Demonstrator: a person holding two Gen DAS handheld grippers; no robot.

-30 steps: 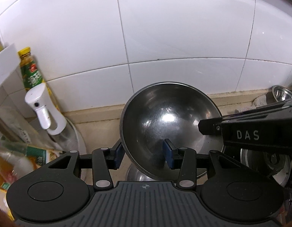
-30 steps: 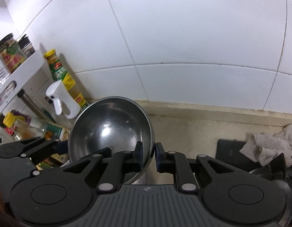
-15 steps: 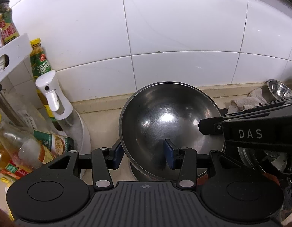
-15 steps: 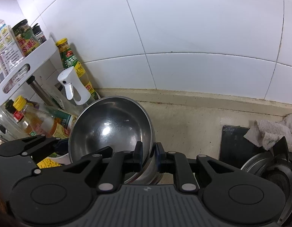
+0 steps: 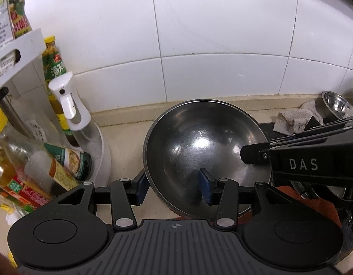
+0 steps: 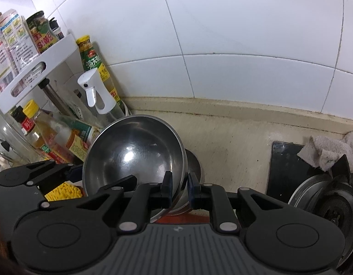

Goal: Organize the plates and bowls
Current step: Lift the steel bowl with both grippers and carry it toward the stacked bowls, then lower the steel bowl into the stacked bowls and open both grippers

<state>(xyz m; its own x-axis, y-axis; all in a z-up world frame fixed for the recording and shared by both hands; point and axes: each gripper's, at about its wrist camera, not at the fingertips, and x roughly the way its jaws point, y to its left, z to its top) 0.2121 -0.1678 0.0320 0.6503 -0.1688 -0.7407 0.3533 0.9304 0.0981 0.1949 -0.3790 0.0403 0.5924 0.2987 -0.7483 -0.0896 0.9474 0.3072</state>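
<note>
A large steel bowl [image 5: 199,142] hangs tilted over the counter between both grippers. My right gripper [image 6: 178,188] is shut on the bowl's [image 6: 130,151] right rim, one pad inside and one outside. My left gripper [image 5: 173,190] straddles the left rim with one blue pad outside the wall and the other inside. Its jaws stand wide and loose around the wall. Just under the held bowl a second steel bowl [image 6: 193,162] shows, mostly hidden.
Sauce bottles [image 5: 59,73], a white spray bottle [image 6: 94,91] and a white shelf [image 5: 18,52] crowd the left. At the right are a grey rag [image 6: 332,151], a small steel bowl [image 5: 336,102], a black stove top [image 6: 284,167] and a burner [image 6: 325,206]. The tiled wall is close behind.
Both grippers have carried the bowl to the left, so the bottles and the shelf now show more fully. The left gripper's pads stand slightly wider apart.
</note>
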